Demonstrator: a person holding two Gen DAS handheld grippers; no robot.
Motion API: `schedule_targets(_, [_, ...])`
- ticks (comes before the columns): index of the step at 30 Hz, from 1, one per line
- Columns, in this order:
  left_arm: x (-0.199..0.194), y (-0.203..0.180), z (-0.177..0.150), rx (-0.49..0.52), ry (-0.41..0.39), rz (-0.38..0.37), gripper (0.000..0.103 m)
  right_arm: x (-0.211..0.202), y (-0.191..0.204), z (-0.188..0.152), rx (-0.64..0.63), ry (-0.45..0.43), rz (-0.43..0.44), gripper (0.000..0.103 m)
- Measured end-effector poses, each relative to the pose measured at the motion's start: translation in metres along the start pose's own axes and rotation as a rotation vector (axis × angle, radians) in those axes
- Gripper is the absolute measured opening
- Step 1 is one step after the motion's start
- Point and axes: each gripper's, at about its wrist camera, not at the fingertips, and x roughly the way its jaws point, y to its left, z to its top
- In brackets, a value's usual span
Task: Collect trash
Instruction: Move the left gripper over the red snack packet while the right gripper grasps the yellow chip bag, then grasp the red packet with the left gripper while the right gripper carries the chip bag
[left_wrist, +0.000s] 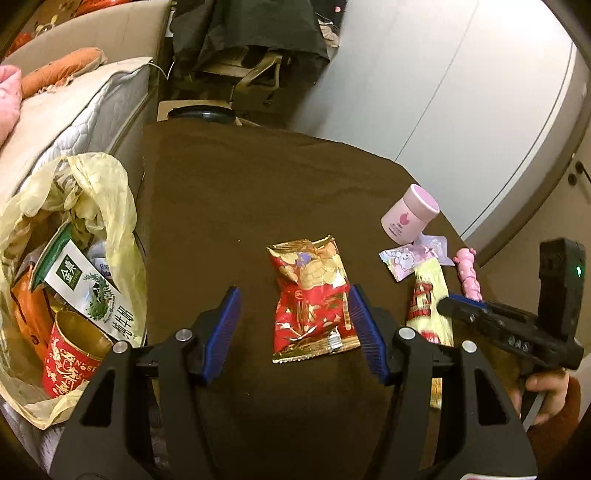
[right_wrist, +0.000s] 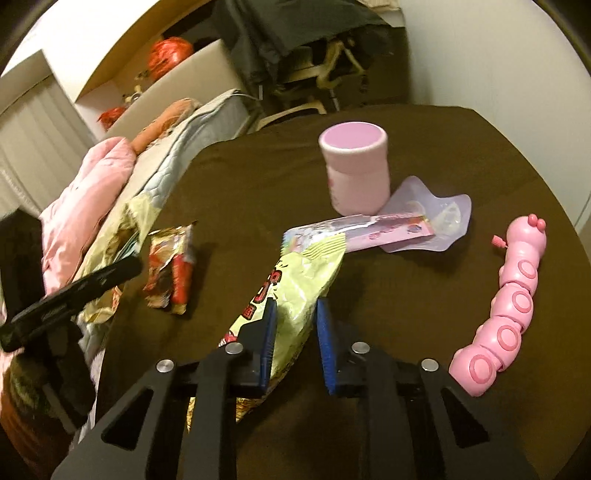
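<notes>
A red and gold snack wrapper (left_wrist: 314, 299) lies on the brown table (left_wrist: 258, 192), between the spread blue pads of my left gripper (left_wrist: 293, 317), which is open around it. It also shows in the right wrist view (right_wrist: 170, 269). My right gripper (right_wrist: 295, 321) is shut on a pale green snack bag (right_wrist: 291, 291), also seen in the left wrist view (left_wrist: 430, 295). A yellow trash bag (left_wrist: 66, 266) with a red can and cartons stands open at the table's left edge.
A pink jar (right_wrist: 354, 170), a purple wrapper (right_wrist: 369, 229) and a pink caterpillar toy (right_wrist: 506, 317) lie on the right half of the table. A bed with pink bedding (right_wrist: 85, 199) is on the left. A chair (left_wrist: 251, 62) stands behind the table.
</notes>
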Motion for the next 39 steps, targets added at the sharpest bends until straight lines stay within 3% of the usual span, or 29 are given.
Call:
schedule_targets(4, [0.009,-0.006,0.005,0.011,0.005,0.008,0.057,-0.012,0.005,-0.004,-0.043,-0.006,-0.002,0.017])
schedule_targets(9, [0.025,-0.014,0.011,0.020,0.045,0.037,0.046,-0.028,0.005,-0.004,-0.068,-0.033,-0.025,0.015])
schedule_targets(12, [0.033,-0.014,0.012,0.009,0.081,0.038,0.032,-0.033,0.004,-0.001,-0.080,-0.042,-0.034,0.014])
schedule_targets(14, [0.034,-0.013,0.009,-0.003,0.102,0.026,0.016,-0.035,0.007,0.000,-0.092,-0.046,-0.040,0.014])
schedule_targets(26, [-0.037,-0.008,-0.001,-0.001,-0.020,0.014,0.014,-0.056,0.040,0.011,-0.161,-0.103,-0.032,0.014])
schedule_targets(32, [-0.081,-0.004,-0.003,0.019,-0.099,0.054,0.014,-0.070,0.074,0.030,-0.225,-0.155,-0.029,0.014])
schedule_targets(39, [-0.140,0.033,-0.002,-0.034,-0.199,0.118,0.014,-0.082,0.133,0.059,-0.312,-0.224,0.000,0.014])
